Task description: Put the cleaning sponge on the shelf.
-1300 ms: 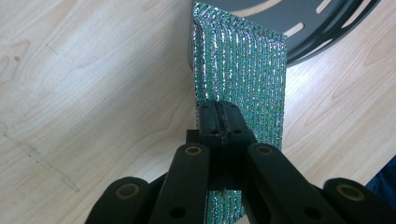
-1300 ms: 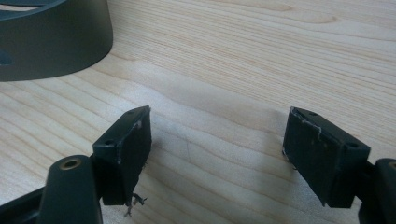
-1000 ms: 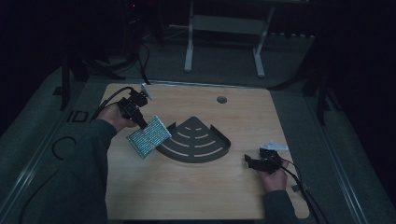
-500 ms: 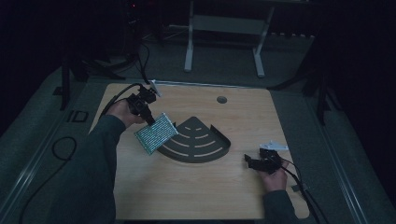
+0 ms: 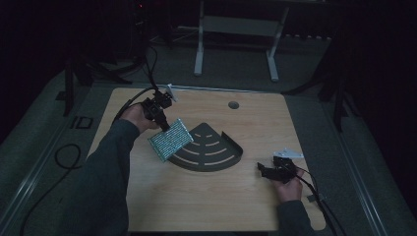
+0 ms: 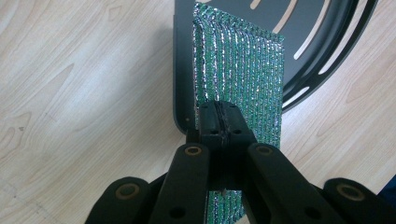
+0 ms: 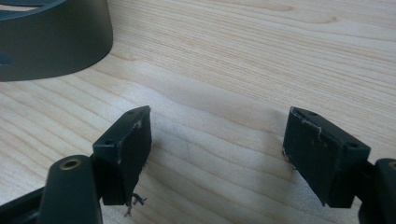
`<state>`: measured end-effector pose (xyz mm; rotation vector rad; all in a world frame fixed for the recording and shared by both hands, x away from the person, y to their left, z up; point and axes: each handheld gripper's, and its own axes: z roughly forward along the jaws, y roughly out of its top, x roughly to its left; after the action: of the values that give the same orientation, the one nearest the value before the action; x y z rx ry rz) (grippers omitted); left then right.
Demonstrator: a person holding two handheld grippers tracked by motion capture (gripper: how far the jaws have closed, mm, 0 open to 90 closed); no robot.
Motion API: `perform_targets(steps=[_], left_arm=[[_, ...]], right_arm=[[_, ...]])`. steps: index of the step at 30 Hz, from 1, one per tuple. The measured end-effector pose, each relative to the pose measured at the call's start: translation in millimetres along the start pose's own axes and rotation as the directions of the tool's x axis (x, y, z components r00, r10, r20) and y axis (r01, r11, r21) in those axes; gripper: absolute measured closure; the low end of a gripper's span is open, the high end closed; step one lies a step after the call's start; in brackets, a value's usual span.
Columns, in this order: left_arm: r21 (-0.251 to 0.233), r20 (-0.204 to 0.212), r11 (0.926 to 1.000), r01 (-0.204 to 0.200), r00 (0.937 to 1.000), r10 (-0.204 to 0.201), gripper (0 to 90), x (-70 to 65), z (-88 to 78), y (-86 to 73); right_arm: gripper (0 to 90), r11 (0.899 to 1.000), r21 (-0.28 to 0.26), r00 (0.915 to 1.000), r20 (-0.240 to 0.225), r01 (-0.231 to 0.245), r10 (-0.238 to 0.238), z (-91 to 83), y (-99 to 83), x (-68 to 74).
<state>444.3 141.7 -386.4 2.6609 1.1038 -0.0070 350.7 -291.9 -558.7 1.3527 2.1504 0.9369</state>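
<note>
Since 1 s ago, left gripper [image 5: 164, 125] w/ green scouring pad [image 5: 169, 139] is sliding right, pad now overlapping dark fan-shaped tray [image 5: 216, 157] at its left edge. Jaws are pinching pad's near edge tight; pad is hanging tilted above tray's corner. Risk: thin floppy mesh is bending & catching on tray's rim, or slipping out of the narrow pinch. Pad's glittery, ribbed knit; tray's matte metal w/ curved slots; table [image 5: 206, 206] pale woodgrain. Right gripper [image 5: 271, 172] is resting, jaws spread, nothing between.
</note>
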Motion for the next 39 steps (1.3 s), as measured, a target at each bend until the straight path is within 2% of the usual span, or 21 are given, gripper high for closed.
perform_targets(steps=[17, 39], left_arm=[[0.006, 0.006, 0.9999, -0.010, 0.9999, 0.010, 89.9, -1.6, 8.3, 9.9], [0.017, 0.002, 0.9996, -0.024, 0.9997, 0.024, 89.9, -1.6, 27.4, 27.7]], right_arm=[[23.1, 1.000, 0.000, 1.0000, 0.000, 0.000, 0.000, 0.0, 0.0, 0.0], [23.1, 1.000, 0.000, 1.0000, 0.000, 0.000, 0.000, 0.0, 0.0, 0.0]])
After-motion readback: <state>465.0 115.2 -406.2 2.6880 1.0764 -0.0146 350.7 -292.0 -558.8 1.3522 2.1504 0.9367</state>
